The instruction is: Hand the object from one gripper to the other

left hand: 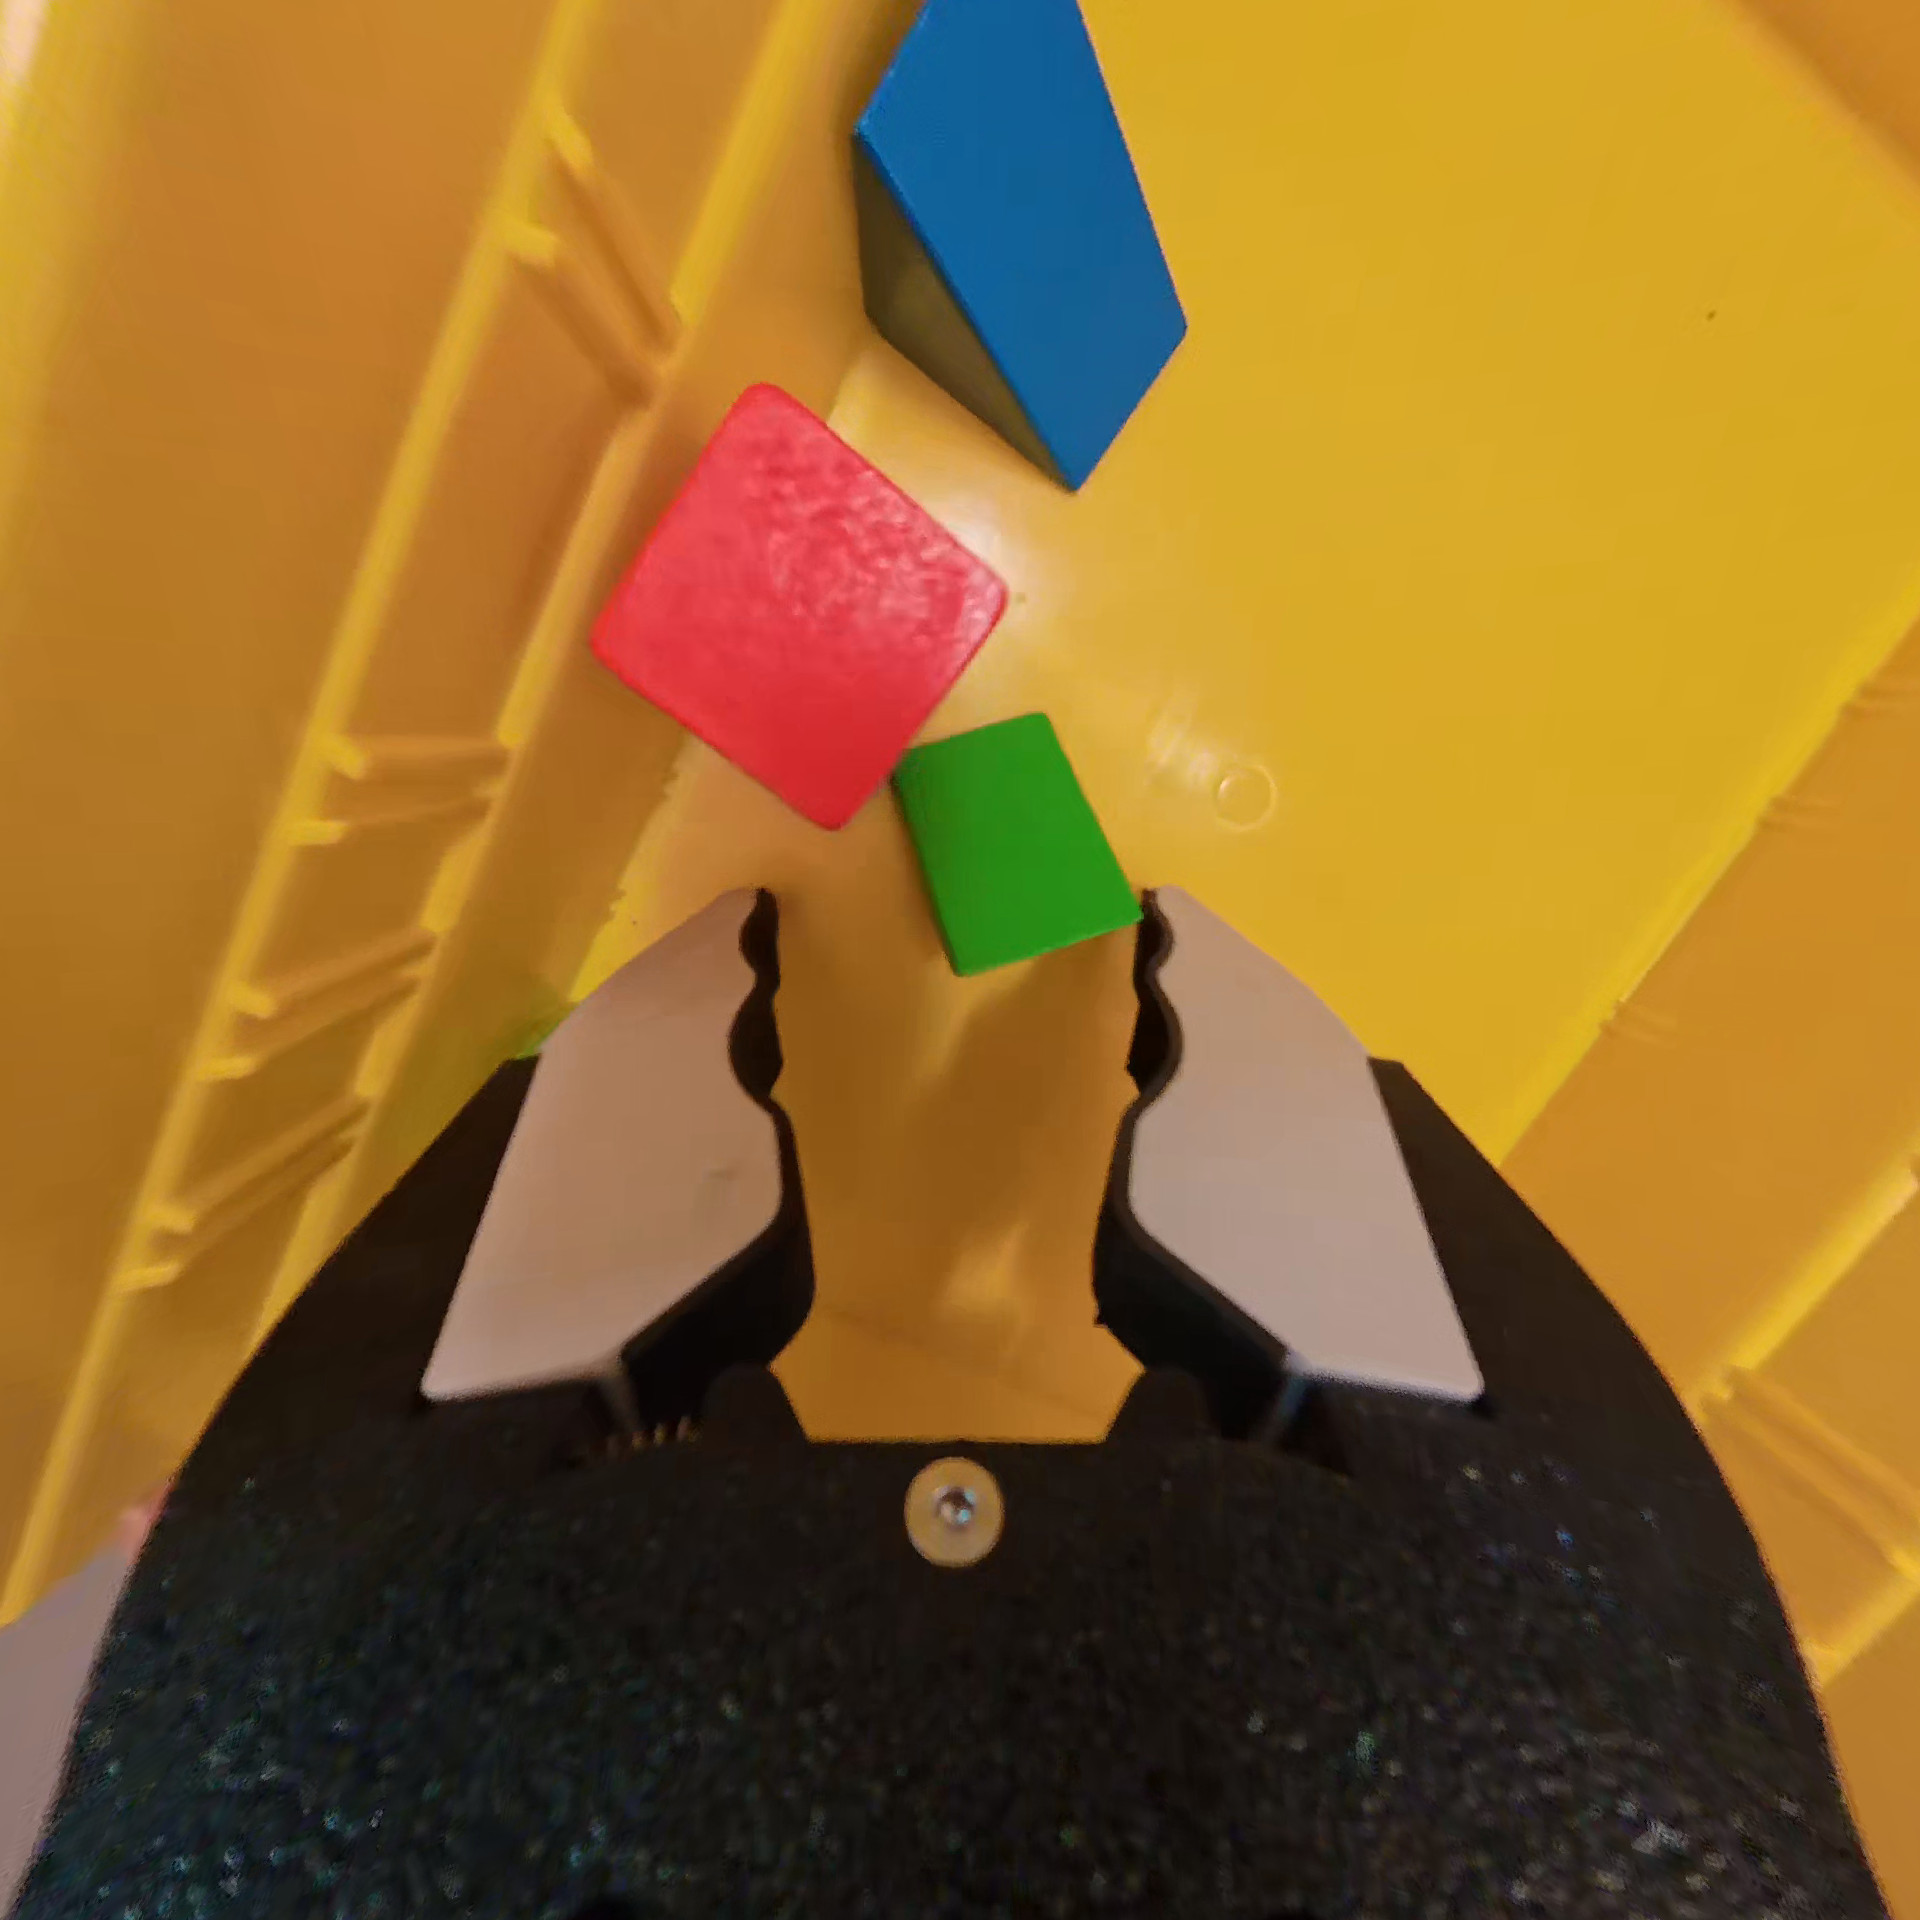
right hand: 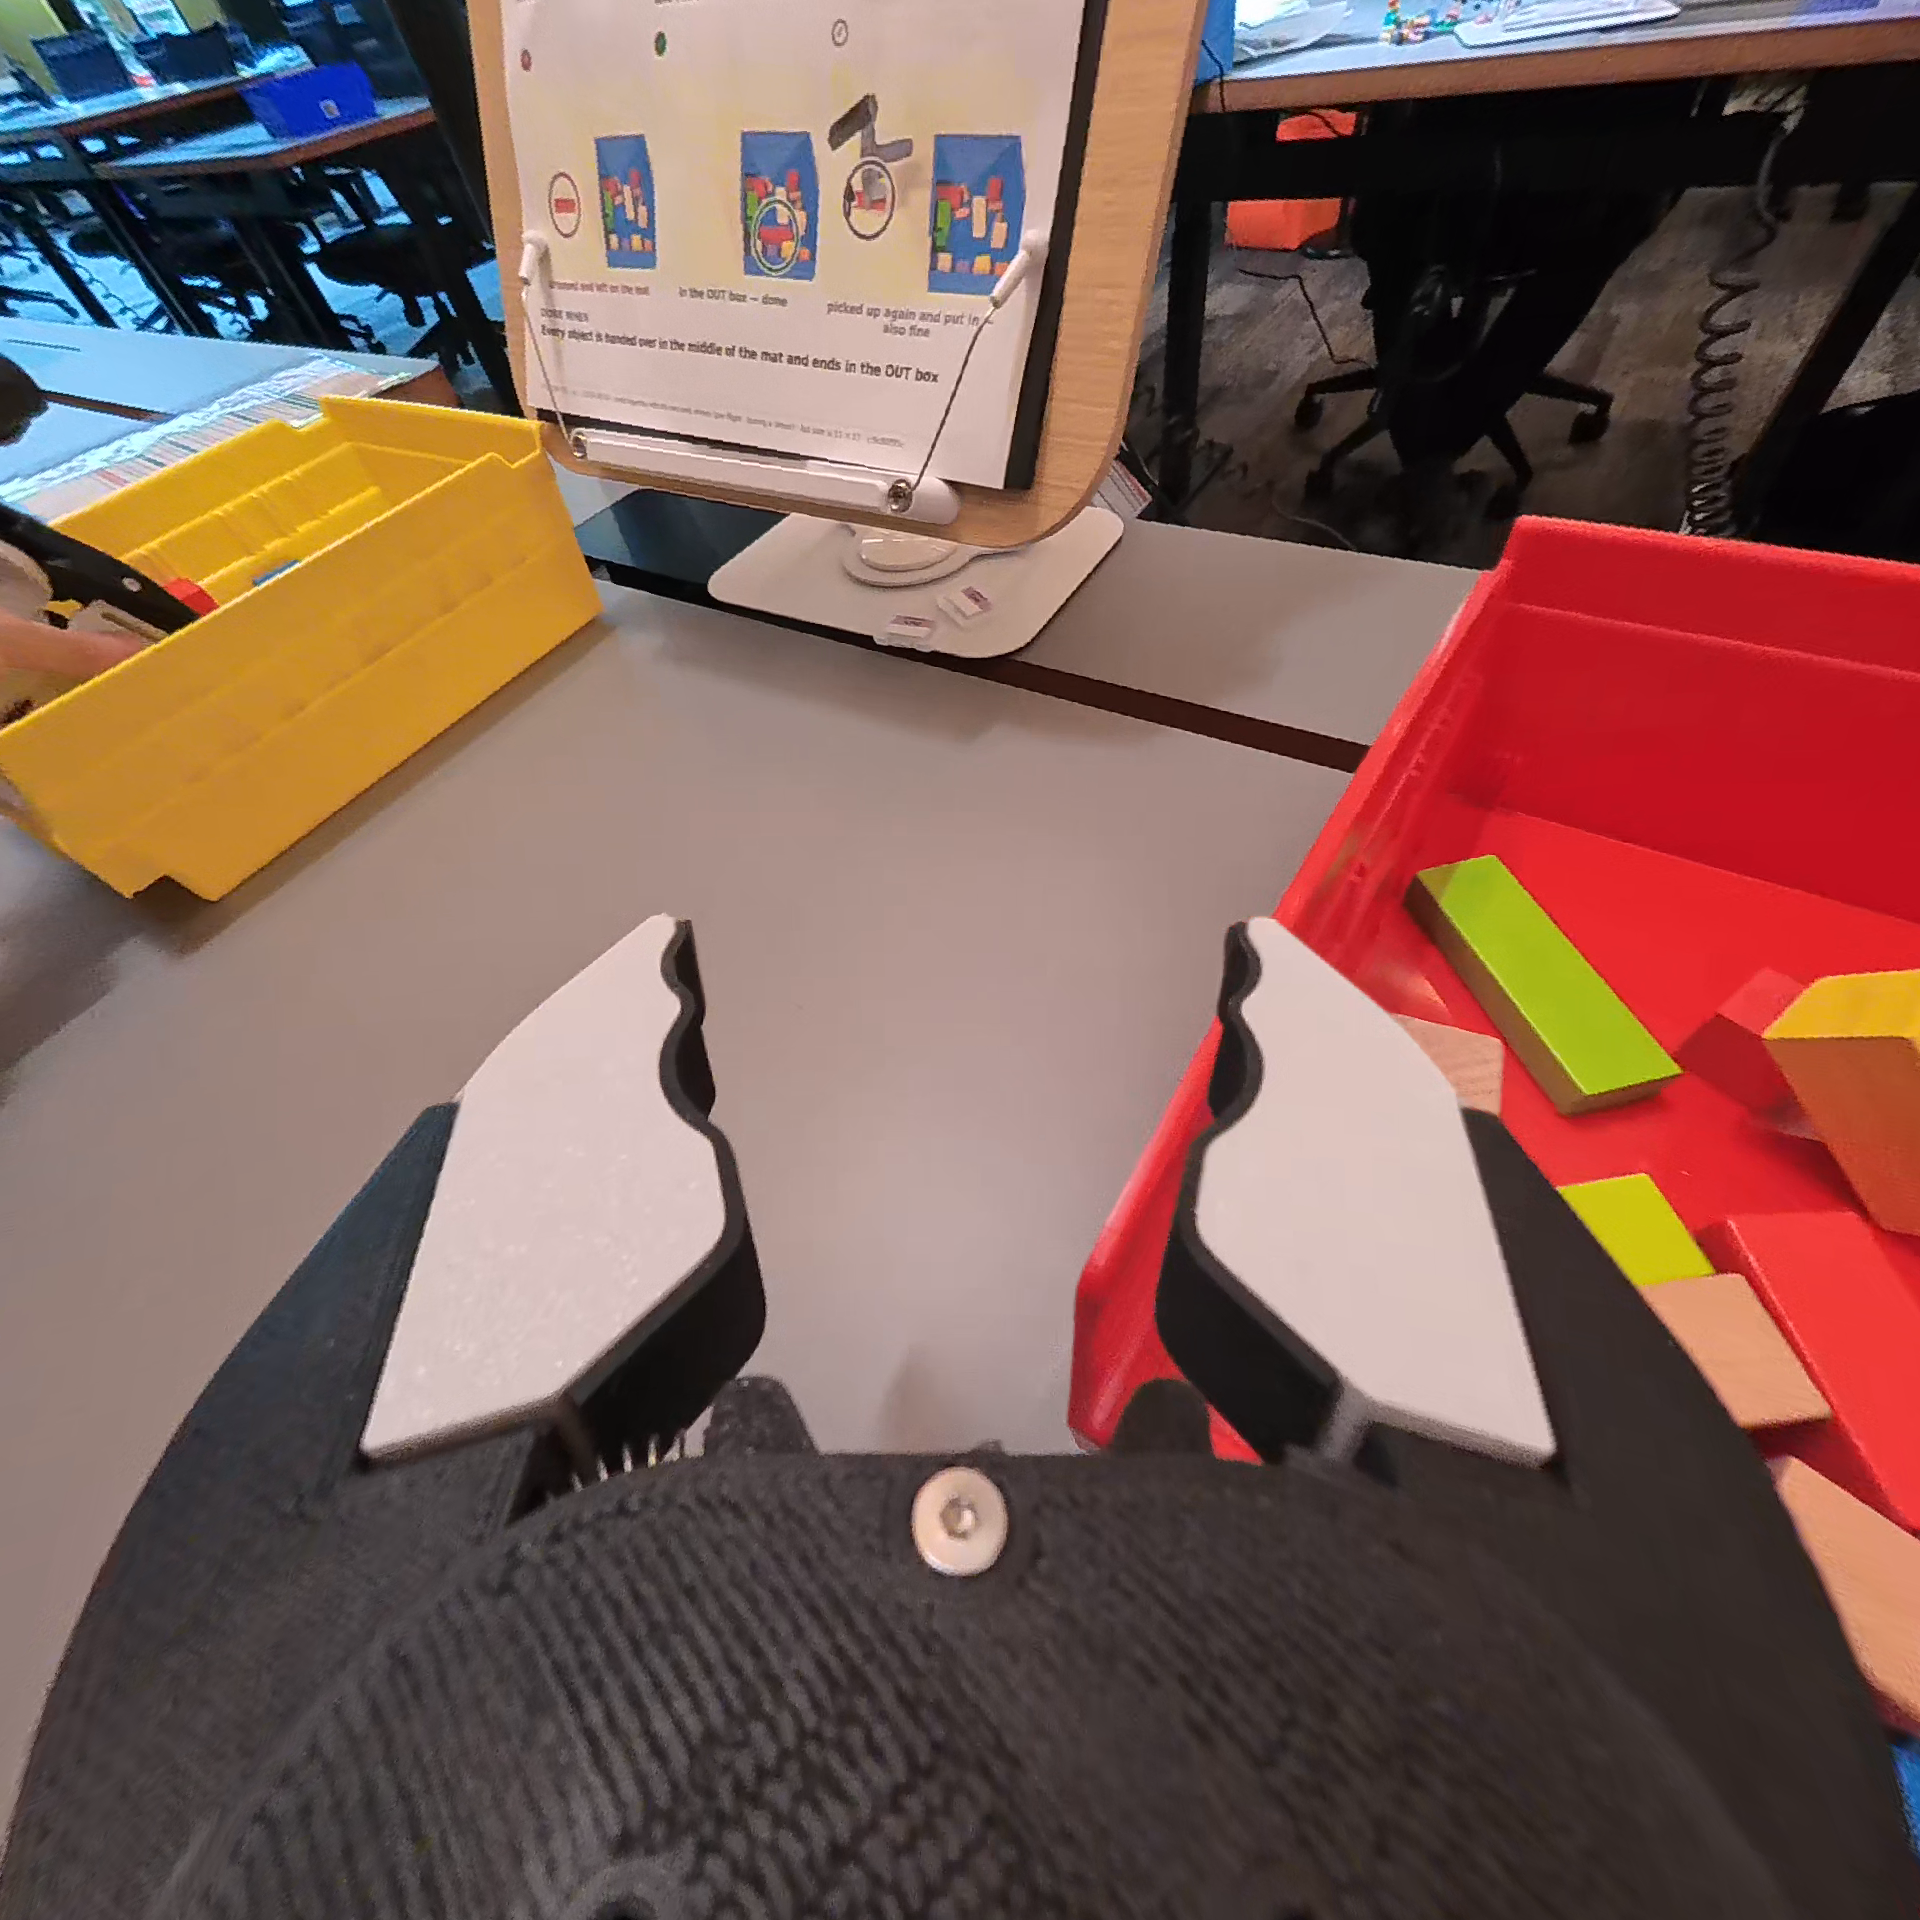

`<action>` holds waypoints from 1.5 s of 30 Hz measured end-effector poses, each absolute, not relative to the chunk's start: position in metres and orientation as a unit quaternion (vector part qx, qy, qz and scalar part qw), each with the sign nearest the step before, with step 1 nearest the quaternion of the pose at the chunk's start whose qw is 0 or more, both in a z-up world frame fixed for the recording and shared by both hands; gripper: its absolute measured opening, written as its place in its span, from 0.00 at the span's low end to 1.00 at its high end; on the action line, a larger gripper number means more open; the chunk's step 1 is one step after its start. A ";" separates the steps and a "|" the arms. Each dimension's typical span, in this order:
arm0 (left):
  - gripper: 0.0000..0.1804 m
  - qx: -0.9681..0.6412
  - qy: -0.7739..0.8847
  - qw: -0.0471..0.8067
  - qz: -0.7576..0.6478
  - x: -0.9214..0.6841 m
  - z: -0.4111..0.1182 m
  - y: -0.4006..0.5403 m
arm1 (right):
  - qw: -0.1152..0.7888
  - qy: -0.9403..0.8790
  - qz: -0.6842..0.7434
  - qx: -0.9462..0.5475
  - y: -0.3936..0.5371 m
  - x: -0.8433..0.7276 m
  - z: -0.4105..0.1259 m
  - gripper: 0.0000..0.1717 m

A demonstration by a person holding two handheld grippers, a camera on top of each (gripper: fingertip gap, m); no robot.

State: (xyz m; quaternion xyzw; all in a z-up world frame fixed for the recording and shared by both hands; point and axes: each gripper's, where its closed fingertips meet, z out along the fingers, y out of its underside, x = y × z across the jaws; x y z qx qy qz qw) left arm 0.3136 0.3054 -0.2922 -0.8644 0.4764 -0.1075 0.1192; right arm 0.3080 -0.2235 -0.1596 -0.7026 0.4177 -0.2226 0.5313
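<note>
In the left wrist view my left gripper (left hand: 951, 904) reaches down into the yellow bin (left hand: 1455, 520), open. A small green block (left hand: 1008, 842) lies on the bin floor just ahead of the fingertips. Its near corner is at the right fingertip (left hand: 1169, 914), and the left fingertip stands clear of it, so nothing is gripped. A red block (left hand: 795, 603) touches the green one, and a blue block (left hand: 1029, 229) lies farther in. My right gripper (right hand: 956, 935) is open and empty above the grey table (right hand: 831, 883), beside the red bin (right hand: 1392, 883).
The red bin holds several blocks, among them a lime green bar (right hand: 1538, 987) and a yellow block (right hand: 1849, 1081). The yellow bin (right hand: 343, 665) stands at the left of the table with the left gripper's body (right hand: 94, 582) in it. A stand with a printed sheet (right hand: 790, 260) is at the back. Some 55 cm of space lies between my two pairs of fingers.
</note>
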 end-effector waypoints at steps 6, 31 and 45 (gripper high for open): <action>0.19 -0.856 0.484 0.105 -0.151 0.317 -0.290 0.291 | 0.532 0.412 -0.212 -0.708 -0.215 0.307 -0.163 0.56; 0.19 -0.097 0.732 -0.032 -0.673 0.180 -0.088 -0.029 | 0.781 0.119 0.101 -0.605 -0.040 0.190 -0.067 0.43; 0.20 -0.121 0.753 0.015 -0.647 0.190 -0.101 -0.042 | 0.757 0.106 -0.004 -0.645 -0.042 0.196 -0.076 0.20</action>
